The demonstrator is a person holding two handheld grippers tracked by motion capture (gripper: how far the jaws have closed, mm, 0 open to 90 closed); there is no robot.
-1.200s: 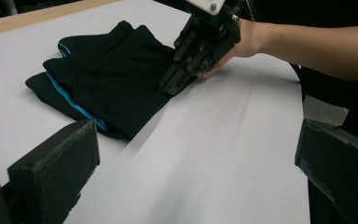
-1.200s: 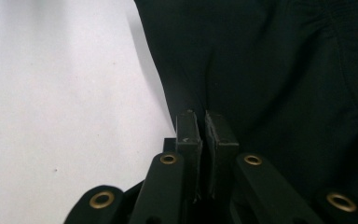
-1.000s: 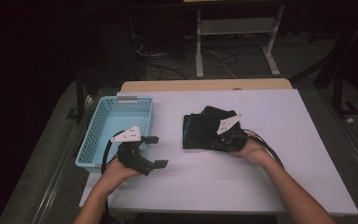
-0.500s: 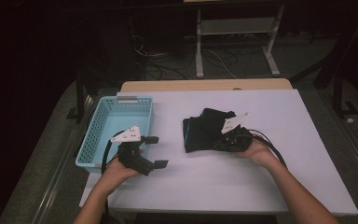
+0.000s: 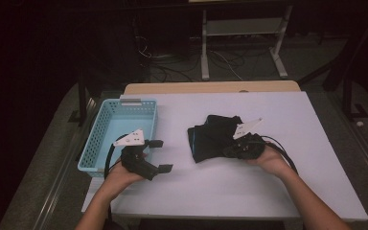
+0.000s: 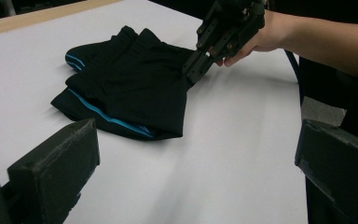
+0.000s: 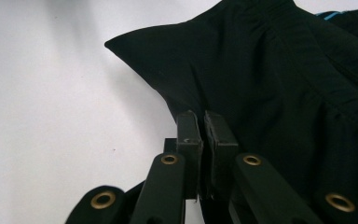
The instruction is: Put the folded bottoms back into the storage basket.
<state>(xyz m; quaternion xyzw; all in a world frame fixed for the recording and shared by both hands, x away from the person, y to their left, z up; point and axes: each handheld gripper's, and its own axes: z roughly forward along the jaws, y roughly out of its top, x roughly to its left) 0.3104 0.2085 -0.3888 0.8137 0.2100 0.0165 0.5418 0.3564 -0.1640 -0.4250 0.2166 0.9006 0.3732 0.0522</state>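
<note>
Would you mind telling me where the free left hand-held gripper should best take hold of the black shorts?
Probably the near folded edge of the black shorts, by the blue stripe, approached low from the basket side: it lies flat, unobstructed, opposite the corner the right hand-held gripper pinches.

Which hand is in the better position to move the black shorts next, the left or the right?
The right. Its hand-held gripper is already shut on the edge of the black shorts, while the left hand-held gripper is open beside the blue basket.
</note>
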